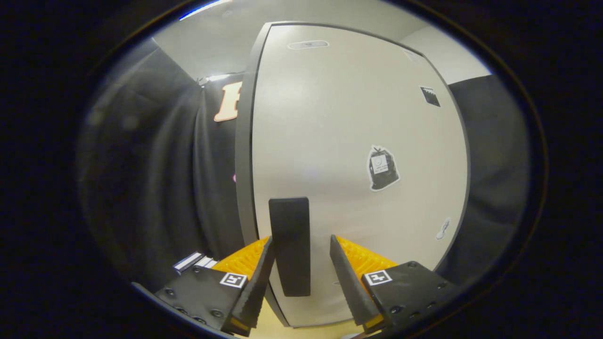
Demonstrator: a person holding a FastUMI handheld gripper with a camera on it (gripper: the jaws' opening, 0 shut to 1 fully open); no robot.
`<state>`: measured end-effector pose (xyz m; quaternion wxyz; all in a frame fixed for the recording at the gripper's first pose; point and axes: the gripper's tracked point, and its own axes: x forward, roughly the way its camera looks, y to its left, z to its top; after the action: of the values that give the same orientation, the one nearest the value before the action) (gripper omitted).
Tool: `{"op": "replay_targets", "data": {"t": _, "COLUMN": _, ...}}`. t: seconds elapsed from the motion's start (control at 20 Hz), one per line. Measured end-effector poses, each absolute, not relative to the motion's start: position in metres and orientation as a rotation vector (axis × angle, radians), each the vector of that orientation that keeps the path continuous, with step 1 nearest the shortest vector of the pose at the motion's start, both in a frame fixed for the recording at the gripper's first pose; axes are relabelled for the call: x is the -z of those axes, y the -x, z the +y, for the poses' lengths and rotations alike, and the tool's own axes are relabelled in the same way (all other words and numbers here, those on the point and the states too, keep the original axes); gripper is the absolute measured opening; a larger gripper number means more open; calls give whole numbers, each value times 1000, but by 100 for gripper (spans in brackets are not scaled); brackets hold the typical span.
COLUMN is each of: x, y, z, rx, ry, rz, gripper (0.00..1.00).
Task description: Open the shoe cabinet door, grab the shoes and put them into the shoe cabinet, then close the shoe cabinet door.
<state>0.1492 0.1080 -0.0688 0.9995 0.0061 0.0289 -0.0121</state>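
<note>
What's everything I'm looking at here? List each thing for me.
Cabinet door: one, off-white with dark edge, shut, straight ahead of the jaws.
Door handle: one, black, upright bar, standing between the jaws; left one close, right one apart.
Stickers: several, mostly black and white, on the door beyond the handle.
Booth cloth: black, either side of the cabinet.
Floor: pale strip below the door.
Gripper: one, open around the handle.

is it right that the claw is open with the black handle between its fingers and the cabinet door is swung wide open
Not quite. The gripper view shows the cabinet door shut, its pale face flat-on just ahead. The rest holds: the claw is open, and the black handle stands between its fingers, with a gap showing beside one finger.
</note>
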Motion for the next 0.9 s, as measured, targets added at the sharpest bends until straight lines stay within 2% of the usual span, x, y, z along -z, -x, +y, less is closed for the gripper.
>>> {"op": "replay_targets", "data": {"t": 0.05, "x": 67, "y": -148, "z": 111, "rx": 13, "ry": -12, "rz": 51, "gripper": 75}}
{"op": "replay_targets", "data": {"t": 0.2, "x": 68, "y": -149, "z": 117, "rx": -2, "ry": 1, "rz": 50, "gripper": 43}}
{"op": "replay_targets", "data": {"t": 0.4, "x": 69, "y": -152, "z": 118, "rx": 3, "ry": 9, "rz": 58, "gripper": 33}}
{"op": "replay_targets", "data": {"t": 0.6, "x": 68, "y": -151, "z": 118, "rx": -2, "ry": 9, "rz": 47, "gripper": 7}}
{"op": "replay_targets", "data": {"t": 0.9, "x": 67, "y": -139, "z": 117, "rx": -50, "ry": 9, "rz": 60, "gripper": 7}}
